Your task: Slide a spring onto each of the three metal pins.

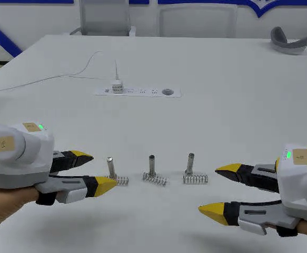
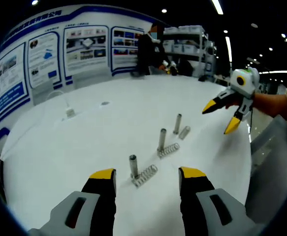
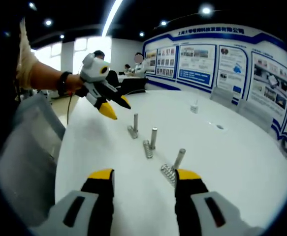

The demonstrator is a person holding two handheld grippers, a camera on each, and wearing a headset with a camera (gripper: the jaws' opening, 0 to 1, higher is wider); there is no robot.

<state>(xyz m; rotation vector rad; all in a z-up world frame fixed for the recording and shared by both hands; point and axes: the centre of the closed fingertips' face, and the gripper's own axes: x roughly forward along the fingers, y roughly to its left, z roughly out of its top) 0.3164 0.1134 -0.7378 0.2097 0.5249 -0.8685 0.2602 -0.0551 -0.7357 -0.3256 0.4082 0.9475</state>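
Observation:
Three short metal pins stand upright in a row on the white table: the left pin (image 1: 111, 167), the middle pin (image 1: 151, 165) and the right pin (image 1: 190, 163). A small spring lies flat at the foot of each: the left spring (image 1: 121, 181), the middle spring (image 1: 155, 179), the right spring (image 1: 195, 179). My left gripper (image 1: 92, 169) is open just left of the left pin (image 2: 133, 165), nothing between its yellow tips. My right gripper (image 1: 221, 188) is open to the right of the right pin (image 3: 179, 158), also empty.
A white power strip (image 1: 137, 91) with a plugged-in adapter and cable lies mid-table behind the pins. A grey curved object (image 1: 290, 42) rests at the far right. Chairs (image 1: 195, 20) stand behind the table. People stand in the background of both gripper views.

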